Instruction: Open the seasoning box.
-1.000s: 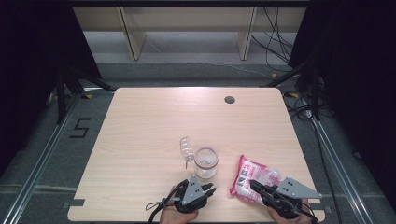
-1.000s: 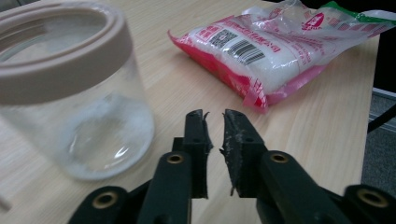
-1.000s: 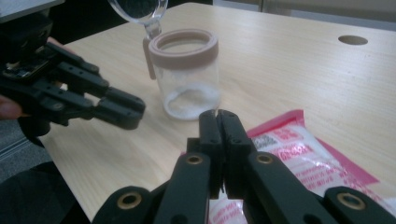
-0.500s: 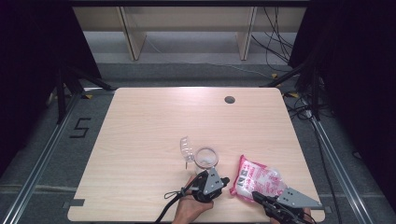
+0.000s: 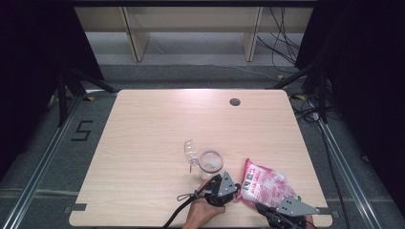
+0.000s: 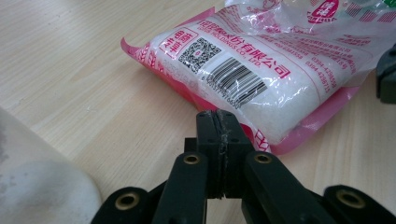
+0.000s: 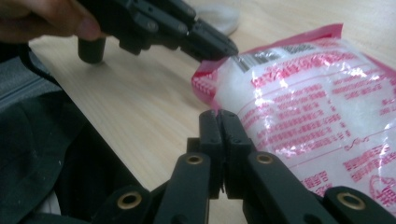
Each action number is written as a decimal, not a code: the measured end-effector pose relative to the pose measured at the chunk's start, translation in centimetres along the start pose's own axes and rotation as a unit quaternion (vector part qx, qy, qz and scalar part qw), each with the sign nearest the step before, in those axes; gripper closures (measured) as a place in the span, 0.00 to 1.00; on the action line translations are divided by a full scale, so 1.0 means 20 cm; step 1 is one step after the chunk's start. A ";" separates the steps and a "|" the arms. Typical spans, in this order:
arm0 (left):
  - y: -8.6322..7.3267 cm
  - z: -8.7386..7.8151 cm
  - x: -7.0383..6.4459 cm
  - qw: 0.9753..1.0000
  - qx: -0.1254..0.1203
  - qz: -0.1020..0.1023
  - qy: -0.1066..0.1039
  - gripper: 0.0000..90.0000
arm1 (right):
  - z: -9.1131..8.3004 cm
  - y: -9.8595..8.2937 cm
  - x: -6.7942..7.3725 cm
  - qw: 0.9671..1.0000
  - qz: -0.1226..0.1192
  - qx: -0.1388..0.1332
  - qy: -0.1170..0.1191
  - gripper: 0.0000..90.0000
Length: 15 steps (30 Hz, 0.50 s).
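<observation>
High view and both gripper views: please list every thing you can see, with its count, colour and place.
Table: 1, light wood, centre of the high view.
Grommet hole: 1, dark, far right part of the table.
Glass jar: 1, clear, near middle of the table, upright.
Lid: 1, clear, just left of the jar.
Bag: 1, pink and white, filled with white contents, right of the jar, lying flat.
Shelf: 1, beige, beyond the table.
Left gripper: 1, black, jaws shut, at the bag's edge.
Right gripper: 1, black, jaws shut, beside the bag.
</observation>
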<state>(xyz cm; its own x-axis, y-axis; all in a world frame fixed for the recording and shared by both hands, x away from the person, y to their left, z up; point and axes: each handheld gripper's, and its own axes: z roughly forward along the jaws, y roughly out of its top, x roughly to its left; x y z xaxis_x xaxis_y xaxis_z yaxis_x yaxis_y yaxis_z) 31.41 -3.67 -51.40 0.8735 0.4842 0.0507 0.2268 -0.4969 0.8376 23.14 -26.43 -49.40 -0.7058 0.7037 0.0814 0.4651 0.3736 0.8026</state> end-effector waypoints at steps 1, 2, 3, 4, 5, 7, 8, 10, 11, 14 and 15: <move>0.00 0.00 0.00 1.000 0.004 -0.002 -0.006 0.99 | 0.01 0.00 0.00 1.000 -0.012 0.015 -0.015 1.00; 0.00 0.01 -0.01 1.000 -0.003 -0.002 -0.005 0.99 | 0.01 0.00 0.00 1.000 -0.012 0.015 -0.015 1.00; 0.00 0.01 -0.02 1.000 -0.003 -0.002 -0.005 0.99 | 0.01 -0.01 0.00 0.999 -0.018 0.021 -0.019 1.00; 0.00 0.01 -0.02 1.000 -0.001 -0.001 -0.008 0.99 | 0.02 -0.01 -0.01 0.999 -0.020 0.031 -0.018 1.00; 0.00 0.01 -0.03 1.000 0.001 -0.001 -0.011 0.99 | 0.02 -0.01 -0.01 0.999 -0.020 0.031 -0.018 1.00; 0.00 0.01 -0.04 1.000 -0.001 0.001 -0.011 0.99 | 0.02 -0.02 -0.01 0.998 -0.023 0.045 -0.033 1.00; 0.00 0.01 -0.04 1.000 0.001 0.004 -0.011 0.99 | 0.02 -0.02 -0.01 0.998 -0.025 0.047 -0.039 1.00; 0.00 0.01 -0.05 1.000 -0.001 0.003 -0.016 0.99 | 0.02 -0.02 -0.03 0.998 -0.024 0.050 -0.043 1.00; 0.00 0.01 -0.05 1.000 -0.003 0.002 -0.015 0.98 | 0.02 -0.02 -0.03 0.998 -0.021 0.053 -0.041 1.00; 0.00 0.02 -0.07 1.000 -0.005 0.003 -0.018 0.98 | 0.01 -0.02 -0.04 0.997 -0.018 0.054 -0.049 1.00; 0.00 0.01 -0.07 1.000 0.003 0.013 -0.017 0.98 | 0.00 -0.02 -0.05 0.997 -0.020 0.051 -0.054 1.00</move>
<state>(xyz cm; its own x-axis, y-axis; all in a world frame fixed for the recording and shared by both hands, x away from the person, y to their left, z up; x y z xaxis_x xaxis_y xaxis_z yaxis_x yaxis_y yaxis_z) 30.37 -4.54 -51.53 0.8931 0.4465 0.0542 0.2061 -0.5134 0.8330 23.70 -27.24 -49.83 -0.6658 0.7460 -0.0169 0.4945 0.4581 0.7386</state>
